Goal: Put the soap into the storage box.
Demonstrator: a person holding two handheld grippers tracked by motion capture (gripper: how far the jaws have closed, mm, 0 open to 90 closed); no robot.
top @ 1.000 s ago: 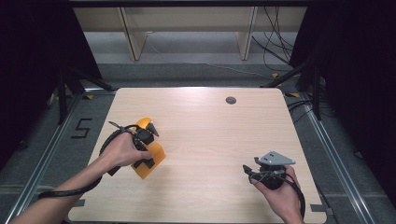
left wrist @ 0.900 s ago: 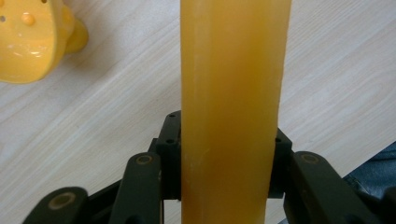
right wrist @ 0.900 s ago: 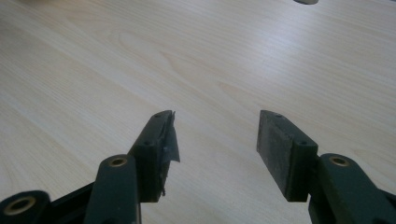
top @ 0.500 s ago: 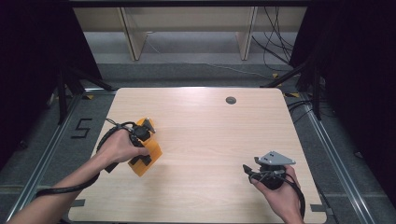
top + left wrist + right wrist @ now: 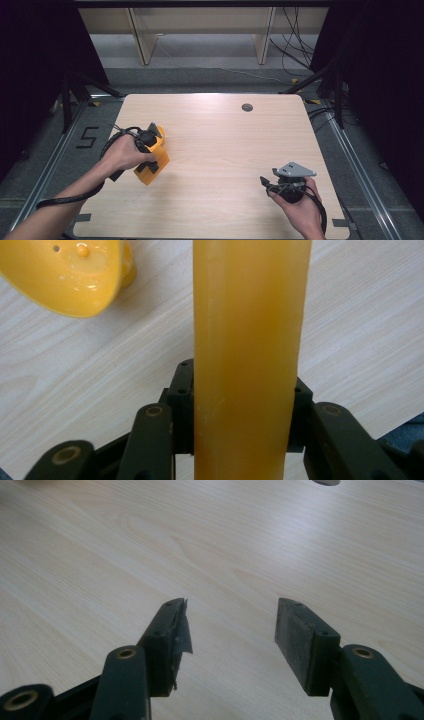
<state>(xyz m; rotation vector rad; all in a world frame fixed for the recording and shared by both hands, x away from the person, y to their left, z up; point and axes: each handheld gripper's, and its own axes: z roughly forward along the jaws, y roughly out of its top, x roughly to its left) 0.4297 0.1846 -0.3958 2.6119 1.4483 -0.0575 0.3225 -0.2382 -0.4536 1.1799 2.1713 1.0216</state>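
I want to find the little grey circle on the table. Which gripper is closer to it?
Left, by a little. The left gripper is left of the grey circle and closer to you. The right gripper is farther down, near the table's front edge.

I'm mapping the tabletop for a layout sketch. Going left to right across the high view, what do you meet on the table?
Left tongs clamped on the orange block → small dark round disc near the far edge → right tongs, open, at the near right.

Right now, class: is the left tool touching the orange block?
Touching. The left gripper view shows both black jaws of the left tool pressed against the sides of the orange block.
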